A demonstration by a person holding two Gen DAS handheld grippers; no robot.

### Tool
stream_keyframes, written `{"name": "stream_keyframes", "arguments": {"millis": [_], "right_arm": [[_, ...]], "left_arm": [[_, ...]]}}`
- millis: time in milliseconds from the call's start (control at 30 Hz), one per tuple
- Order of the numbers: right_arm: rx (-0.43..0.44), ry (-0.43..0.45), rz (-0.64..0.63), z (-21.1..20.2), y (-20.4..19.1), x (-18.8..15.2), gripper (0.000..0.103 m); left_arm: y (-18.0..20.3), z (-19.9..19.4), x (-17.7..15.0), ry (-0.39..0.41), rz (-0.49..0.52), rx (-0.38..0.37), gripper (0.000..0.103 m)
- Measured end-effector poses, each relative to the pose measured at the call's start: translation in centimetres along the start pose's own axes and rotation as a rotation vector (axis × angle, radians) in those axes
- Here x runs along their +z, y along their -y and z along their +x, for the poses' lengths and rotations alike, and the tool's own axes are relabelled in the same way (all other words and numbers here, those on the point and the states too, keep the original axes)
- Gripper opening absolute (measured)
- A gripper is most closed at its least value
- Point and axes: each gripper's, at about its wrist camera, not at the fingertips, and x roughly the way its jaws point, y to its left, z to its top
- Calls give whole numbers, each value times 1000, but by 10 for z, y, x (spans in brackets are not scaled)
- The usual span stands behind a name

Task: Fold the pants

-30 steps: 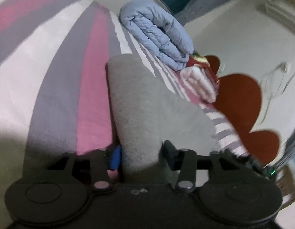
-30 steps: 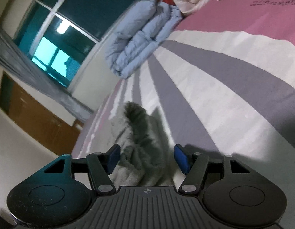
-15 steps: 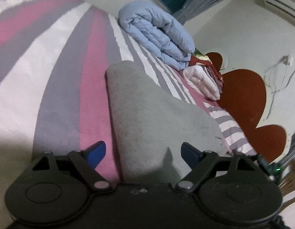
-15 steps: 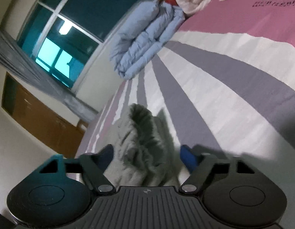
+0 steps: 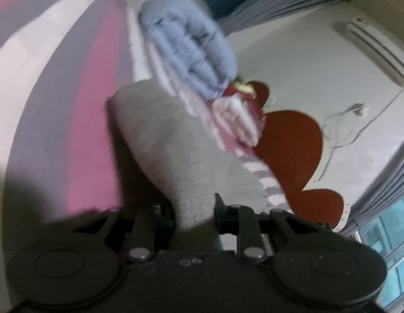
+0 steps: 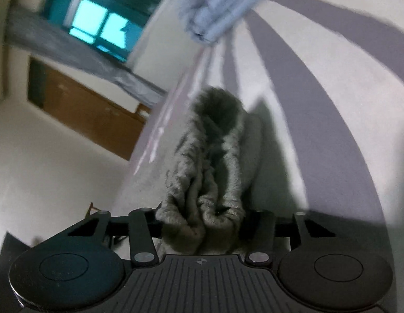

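Grey fleece pants (image 5: 175,151) lay folded lengthwise on the striped bed (image 5: 79,120), near end bunched in thick folds (image 6: 207,177) and raised off it.

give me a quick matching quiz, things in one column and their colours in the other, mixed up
Things:
1. pants
2. quilt
3. headboard
4. cabinet

Colours:
A. brown wood
B. grey
C. dark red
D. light blue

Pairs: 1-B, 2-D, 3-C, 4-A
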Motion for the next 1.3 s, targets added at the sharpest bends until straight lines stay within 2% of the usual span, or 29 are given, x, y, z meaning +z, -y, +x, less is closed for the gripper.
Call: {"name": "stream_keyframes", "arguments": {"millis": [100, 200, 300, 333, 367, 400, 433, 467, 500, 600, 667, 700, 733, 800, 833, 933, 1067, 1100, 1167, 1233, 1300], "right_arm": [[32, 13, -45, 17, -15, 25, 45], [67, 16, -62, 50, -24, 55, 45], [79, 12, -26, 93, -21, 91, 45], [63, 13, -10, 109, -16, 99, 46], [25, 12, -8, 127, -9, 105, 52], [-69, 4, -15, 144, -1, 110, 59], [-205, -26, 14, 161, 10, 111, 77], [-210, -33, 55, 170, 20, 113, 78], [-194, -15, 54, 172, 20, 115, 79], [-210, -25, -2, 172, 13, 114, 82], [-223, 43, -11, 152, 7, 114, 86], [-194, 71, -32, 136, 5, 109, 92], [-194, 106, -50, 118, 5, 102, 103], [-246, 162, -140, 86, -1, 86, 103], [-266, 163, -202, 74, -6, 76, 103], [-340, 172, -354, 32, -16, 28, 103], [-407, 178, -416, 0, -31, -38, 103], [-430, 189, -428, -9, -37, -53, 103], [-471, 214, -467, -19, -51, -75, 103], [-471, 264, -488, -38, -66, -102, 103], [-476, 285, -515, -49, -79, -123, 103]], "left_arm": [[4, -4, 33, 51, 23, -2, 14], [0, -4, 74, 80, 60, 31, 14], [-13, 7, 111, 96, 92, 107, 14], [-22, 16, 119, 97, 96, 141, 20], [-35, 27, 125, 89, 85, 204, 26], [-49, 40, 126, 76, 72, 324, 51], [-58, 49, 124, 63, 80, 457, 73], [-63, 55, 116, 63, 133, 487, 75], [-63, 54, 111, 80, 166, 471, 78], [-61, 44, 100, 130, 166, 453, 78], [-54, 24, 92, 188, 163, 484, 90], [-49, 13, 86, 218, 174, 513, 97], [-44, 1, 80, 246, 194, 540, 97], [-29, -21, 60, 278, 256, 621, 97], [-21, -34, 47, 294, 278, 664, 97], [-3, -66, 18, 331, 281, 731, 97], [29, -91, -34, 354, 299, 815, 97], [39, -96, -47, 337, 318, 824, 97], [57, -105, -66, 361, 330, 859, 97], [78, -115, -86, 397, 319, 821, 97], [101, -120, -107, 432, 360, 816, 97]]}}
